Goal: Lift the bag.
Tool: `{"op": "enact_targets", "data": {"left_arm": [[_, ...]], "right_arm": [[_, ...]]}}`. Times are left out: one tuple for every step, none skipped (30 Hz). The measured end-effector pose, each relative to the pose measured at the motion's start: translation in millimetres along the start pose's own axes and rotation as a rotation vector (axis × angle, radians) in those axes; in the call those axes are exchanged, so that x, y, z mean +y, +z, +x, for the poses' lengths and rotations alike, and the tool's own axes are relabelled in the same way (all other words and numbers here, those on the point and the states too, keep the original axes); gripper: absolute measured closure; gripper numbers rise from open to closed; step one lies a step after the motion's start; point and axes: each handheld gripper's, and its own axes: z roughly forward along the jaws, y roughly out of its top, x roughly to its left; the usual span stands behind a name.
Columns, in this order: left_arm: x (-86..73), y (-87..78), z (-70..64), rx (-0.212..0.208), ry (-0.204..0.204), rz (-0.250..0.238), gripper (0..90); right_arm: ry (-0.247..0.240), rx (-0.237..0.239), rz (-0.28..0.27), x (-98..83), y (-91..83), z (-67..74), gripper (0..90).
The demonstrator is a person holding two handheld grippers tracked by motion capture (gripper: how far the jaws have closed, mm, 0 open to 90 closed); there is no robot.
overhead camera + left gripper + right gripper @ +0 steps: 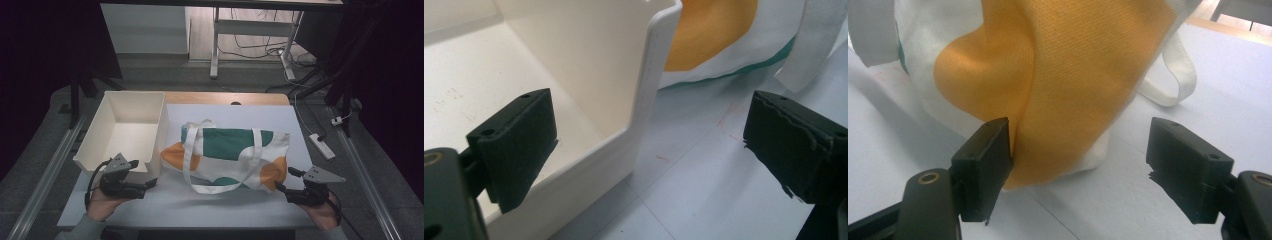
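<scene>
Table's lying pale; you're spreading both jaws wide, right gripper straddling the limp, light tote bag's orange corner — pinch there.

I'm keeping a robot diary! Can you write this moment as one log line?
left claw: open, straddling box wall | right claw: open, around tote bag orange corner | bag: lying on table
</scene>
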Motion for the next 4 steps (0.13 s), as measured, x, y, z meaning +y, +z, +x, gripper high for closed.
{"op": "enact_targets", "data": {"left_arm": [[0.0, 0.0, 0.0, 0.000, 0.000, 0.000, 7.7], [0.1, 0.0, -0.1, 0.000, 0.000, -0.001, 7.7], [0.2, 0.1, -0.2, 0.000, 0.000, -0.001, 7.7], [0.3, 0.2, -0.4, 0.000, 0.001, -0.001, 7.7]], "right_arm": [[-0.002, 0.000, 0.001, 0.2, 0.0, 0.1, 25.8], [-0.003, 0.000, 0.000, 0.2, 0.0, 0.2, 25.8], [-0.006, 0.000, -0.002, 0.3, 0.0, 0.3, 25.8], [-0.006, -0.001, -0.002, 0.3, 0.1, 0.4, 25.8]]}}
